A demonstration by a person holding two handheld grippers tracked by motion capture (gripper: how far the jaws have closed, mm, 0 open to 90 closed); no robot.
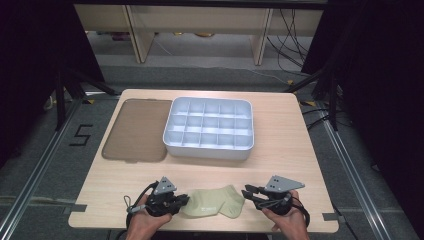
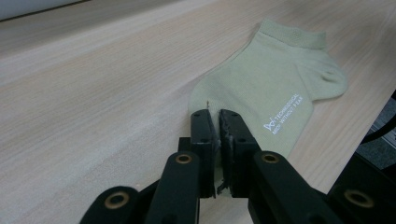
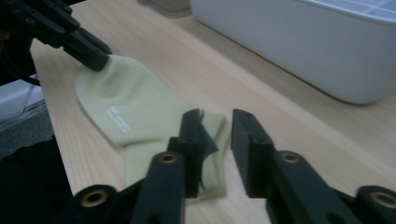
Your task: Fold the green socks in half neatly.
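A pale green ankle sock (image 1: 212, 201) lies flat near the table's front edge, between my two grippers. My left gripper (image 1: 184, 201) is at the sock's toe end, and in the left gripper view its jaws (image 2: 217, 122) are shut on the edge of the sock (image 2: 271, 79), which carries small white lettering. My right gripper (image 1: 246, 191) stands open at the cuff end. In the right gripper view, the right gripper (image 3: 217, 123) has its left jaw over the sock's (image 3: 135, 98) cuff and bare wood between the jaws. The left gripper (image 3: 95, 58) appears there at the sock's far end.
A white tray (image 1: 208, 145) divided into several compartments sits mid-table, its wall (image 3: 303, 42) close on the right gripper's far side. A flat brownish lid (image 1: 135, 130) lies to the tray's left. A hand holds each gripper at the front edge.
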